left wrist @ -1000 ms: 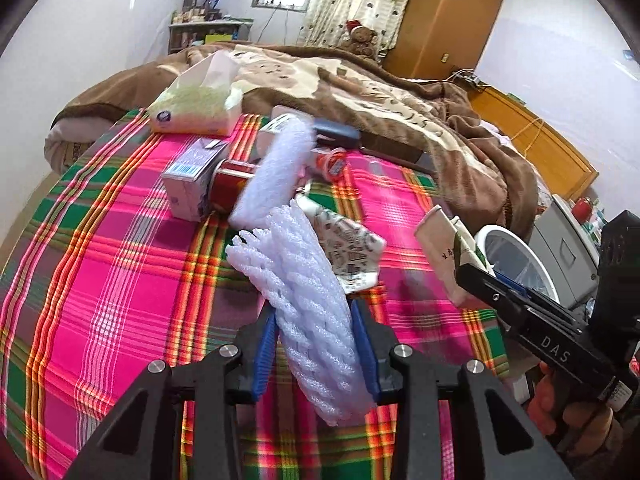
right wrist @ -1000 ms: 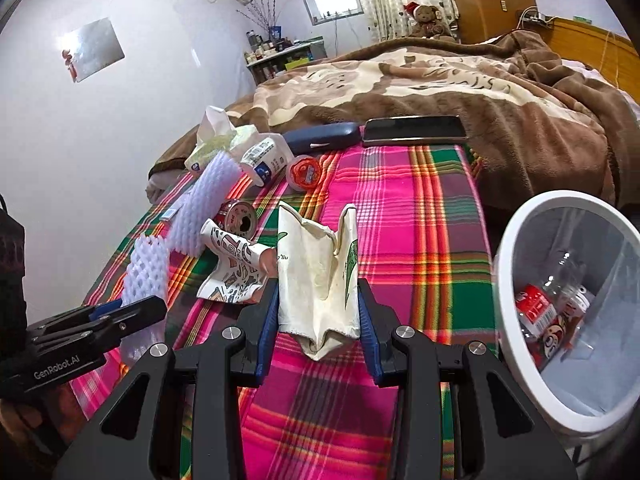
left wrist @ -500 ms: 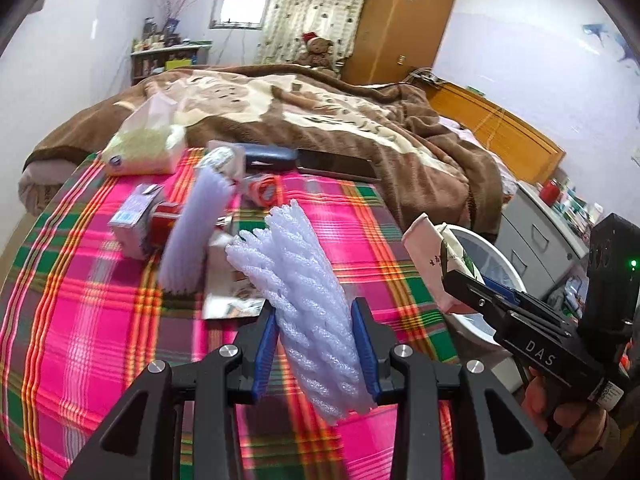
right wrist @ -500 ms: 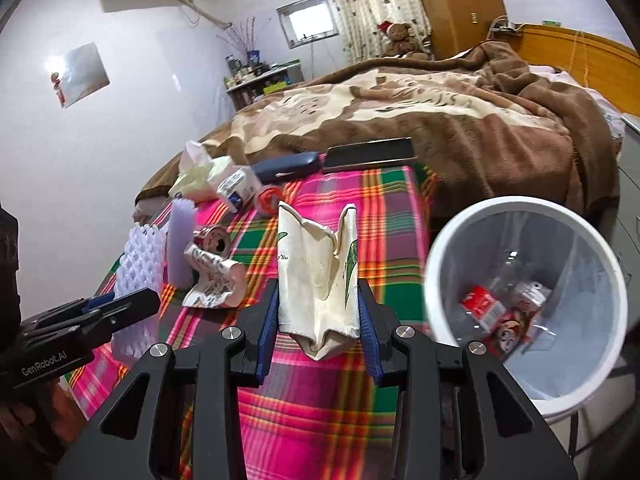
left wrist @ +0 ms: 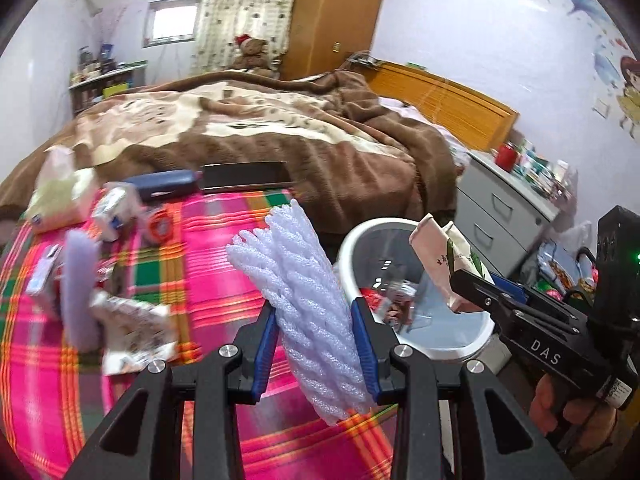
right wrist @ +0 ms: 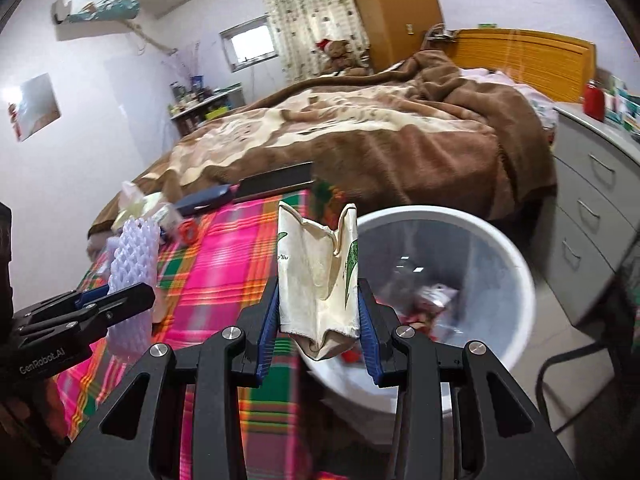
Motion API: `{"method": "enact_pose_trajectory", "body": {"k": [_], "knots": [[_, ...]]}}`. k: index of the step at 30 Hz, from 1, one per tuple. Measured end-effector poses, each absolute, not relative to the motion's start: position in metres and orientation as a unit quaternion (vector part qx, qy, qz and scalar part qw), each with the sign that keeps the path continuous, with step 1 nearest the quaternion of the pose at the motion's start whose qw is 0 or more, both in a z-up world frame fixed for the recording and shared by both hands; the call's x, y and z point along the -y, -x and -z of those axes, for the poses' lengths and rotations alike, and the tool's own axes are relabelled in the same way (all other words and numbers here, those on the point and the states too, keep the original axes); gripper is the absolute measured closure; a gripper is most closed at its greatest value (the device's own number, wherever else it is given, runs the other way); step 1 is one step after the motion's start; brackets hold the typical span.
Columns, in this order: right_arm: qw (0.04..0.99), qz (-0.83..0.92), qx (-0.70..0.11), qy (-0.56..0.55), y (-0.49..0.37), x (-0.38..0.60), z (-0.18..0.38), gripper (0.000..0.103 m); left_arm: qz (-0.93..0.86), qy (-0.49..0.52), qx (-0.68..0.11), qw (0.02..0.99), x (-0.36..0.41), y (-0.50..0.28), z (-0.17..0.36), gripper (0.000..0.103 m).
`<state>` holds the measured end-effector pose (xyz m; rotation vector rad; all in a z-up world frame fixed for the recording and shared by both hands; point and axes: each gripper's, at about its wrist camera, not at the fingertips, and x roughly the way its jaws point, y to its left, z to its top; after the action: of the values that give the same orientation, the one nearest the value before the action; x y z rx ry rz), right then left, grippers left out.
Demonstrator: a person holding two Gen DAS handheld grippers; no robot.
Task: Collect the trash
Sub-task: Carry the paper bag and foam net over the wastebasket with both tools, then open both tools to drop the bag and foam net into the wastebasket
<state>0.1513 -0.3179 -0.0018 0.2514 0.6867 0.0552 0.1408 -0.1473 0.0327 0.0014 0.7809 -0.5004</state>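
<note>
My left gripper (left wrist: 314, 344) is shut on a white foam fruit net (left wrist: 304, 292), held above the plaid cloth's right edge, close to the white trash bin (left wrist: 352, 240). My right gripper (right wrist: 318, 328) is shut on a crushed cream paper cup (right wrist: 316, 276) with green print, right at the near rim of the trash bin (right wrist: 500, 240). Each gripper shows in the other's view: the right gripper (left wrist: 456, 280) with the crushed cup (left wrist: 436, 256) over the bin, the left gripper (right wrist: 132, 294) with the foam net (right wrist: 134, 256) at the left. The bin holds several wrappers and bottles.
On the plaid cloth (left wrist: 208, 264) lie a second foam net (left wrist: 78, 280), a crumpled printed paper (left wrist: 132, 328), a small carton (left wrist: 114, 208), a tissue pack (left wrist: 56, 192), a red-and-white tape roll (left wrist: 160, 224), a blue case (left wrist: 164, 184) and a dark phone (left wrist: 244, 174). A grey drawer unit (right wrist: 592, 208) stands right of the bin.
Both grippers have swung to the right, off the middle of the cloth toward the bin, each keeping its hold. The bin now looms larger in both views.
</note>
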Motion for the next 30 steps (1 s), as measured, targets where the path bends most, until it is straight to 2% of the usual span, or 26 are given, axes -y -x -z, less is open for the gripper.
{"method": "enact_pose_trajectory", "body": {"k": [10,23,26,28,30], "knots": [[0.924,0.027,-0.358,-0.134,-0.156,0.361,0.016,0.066,0.303,-0.026,-0.393,0.868,0.227,-0.168,-0.018,0.066],[0.9,0.056,-0.41,-0.136,-0.164,0.384,0.048,0.065,0.323,-0.043,-0.431,0.841,0.273,-0.194,0.018,0.066],[0.898,0.045,-0.415,-0.14,-0.162,0.385,0.05,0.061,0.321,-0.049,-0.435,0.84,0.276,-0.195,0.023,0.061],[0.899,0.052,-0.412,-0.136,-0.162,0.386,0.05,0.053,0.32,-0.039,-0.437,0.84,0.274,-0.197,0.024,0.046],[0.9,0.057,-0.41,-0.136,-0.16,0.386,0.048,0.045,0.322,-0.026,-0.437,0.84,0.27,-0.198,0.024,0.043]]}}
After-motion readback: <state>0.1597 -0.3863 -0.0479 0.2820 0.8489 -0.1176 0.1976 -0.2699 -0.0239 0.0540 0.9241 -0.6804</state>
